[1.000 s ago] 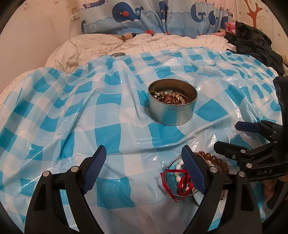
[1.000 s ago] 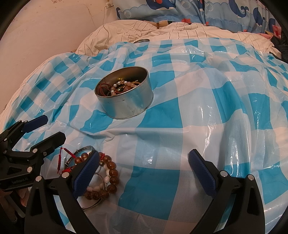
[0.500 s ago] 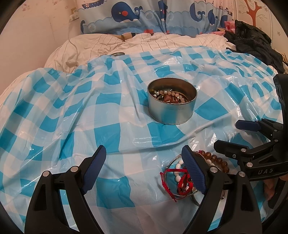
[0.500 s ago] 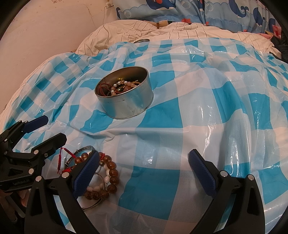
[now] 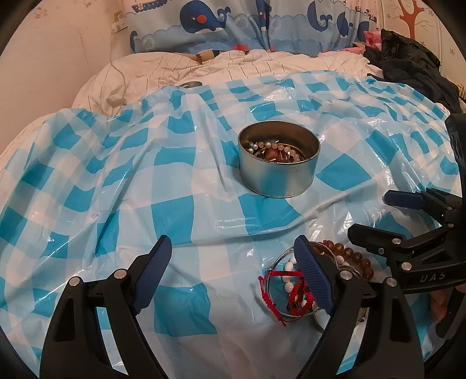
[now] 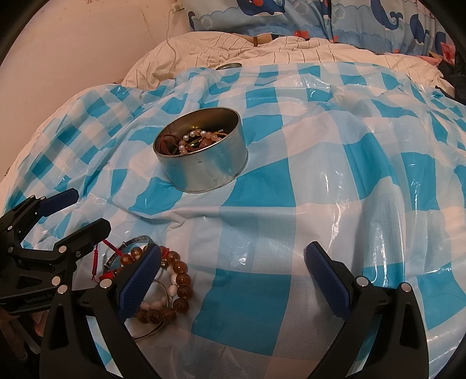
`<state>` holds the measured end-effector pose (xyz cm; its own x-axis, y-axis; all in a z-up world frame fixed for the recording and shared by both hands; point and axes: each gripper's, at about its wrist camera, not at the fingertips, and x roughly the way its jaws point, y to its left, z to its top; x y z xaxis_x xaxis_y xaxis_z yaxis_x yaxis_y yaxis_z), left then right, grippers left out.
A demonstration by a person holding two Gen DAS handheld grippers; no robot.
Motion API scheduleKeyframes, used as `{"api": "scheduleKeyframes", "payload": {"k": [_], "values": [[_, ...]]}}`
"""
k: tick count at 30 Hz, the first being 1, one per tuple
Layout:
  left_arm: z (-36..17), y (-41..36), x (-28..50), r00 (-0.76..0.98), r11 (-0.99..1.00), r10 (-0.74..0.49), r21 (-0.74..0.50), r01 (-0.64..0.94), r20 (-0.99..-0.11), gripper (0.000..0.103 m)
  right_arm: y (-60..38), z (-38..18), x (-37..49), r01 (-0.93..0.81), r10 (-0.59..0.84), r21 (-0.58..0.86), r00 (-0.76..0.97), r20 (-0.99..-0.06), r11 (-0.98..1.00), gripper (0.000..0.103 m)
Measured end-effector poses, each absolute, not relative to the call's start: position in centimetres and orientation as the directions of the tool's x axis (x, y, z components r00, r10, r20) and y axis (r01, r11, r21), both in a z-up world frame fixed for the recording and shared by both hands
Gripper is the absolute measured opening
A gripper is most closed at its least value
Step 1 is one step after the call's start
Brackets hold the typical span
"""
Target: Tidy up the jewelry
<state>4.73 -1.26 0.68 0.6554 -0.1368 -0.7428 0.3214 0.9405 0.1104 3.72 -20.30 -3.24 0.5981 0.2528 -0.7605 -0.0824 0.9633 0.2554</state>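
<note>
**beadbox_fan:** So where was everything at that point?

**me:** Both my grippers were hanging over the blue-and-white checked plastic sheet [image 5: 96, 186] on the bed. My left gripper [image 5: 233, 262] had its jaws wide apart with nothing between them, just bare sheet. My right gripper [image 6: 233, 271] was the same: jaws spread, nothing clamped.

**beadbox_fan:** And the jewelry?

**me:** Two spots. The round metal tin [image 5: 278, 175] sat further back in the middle of the sheet, with a tangle of pearl and reddish pieces inside [image 6: 195, 140]. The loose pile [image 5: 294, 280] lay on the sheet right at the grippers, between the two of them: a red cord bracelet [image 5: 279, 294], a string of white beads [image 6: 171, 285], an amber bead bracelet [image 6: 177, 280] and a thin metal bangle [image 6: 137, 240]. From the left camera my right-hand pad [image 5: 313, 277] covered part of it; from the right camera the left-hand pad [image 6: 139, 280] did. Couldn't tell whether either pad actually touched the beads.

**beadbox_fan:** Background?

**me:** A whale-print pillow [image 5: 233, 26] and a striped white duvet [image 5: 233, 67] behind, dark clothes [image 5: 413, 61] at the right.
</note>
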Motion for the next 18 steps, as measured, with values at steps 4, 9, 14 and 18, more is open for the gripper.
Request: {"api": "scheduleKeyframes", "payload": {"k": [4, 9, 14, 18], "values": [[0.66, -1.39, 4.73, 0.655, 0.94, -0.136, 0.111, 0.322, -0.743, 0.082, -20.26, -3.21, 3.73, -0.082, 0.252, 0.255, 0.598, -0.761, 0.963, 0.095], [0.62, -1.42, 4.72, 0.654, 0.94, -0.135, 0.112, 0.322, -0.744, 0.082, -20.24, -3.18, 3.73, -0.082, 0.251, 0.254, 0.598, -0.761, 0.964, 0.095], [0.27, -1.33, 4.58, 0.652, 0.938, -0.136, 0.115, 0.328, -0.746, 0.082, -20.26, -3.18, 3.7, -0.082, 0.25, 0.252, 0.597, -0.762, 0.964, 0.095], [0.05, -0.9, 4.21, 0.65, 0.935, -0.133, 0.122, 0.332, -0.749, 0.082, -20.24, -3.17, 3.7, -0.081, 0.251, 0.254, 0.598, -0.762, 0.964, 0.095]]}}
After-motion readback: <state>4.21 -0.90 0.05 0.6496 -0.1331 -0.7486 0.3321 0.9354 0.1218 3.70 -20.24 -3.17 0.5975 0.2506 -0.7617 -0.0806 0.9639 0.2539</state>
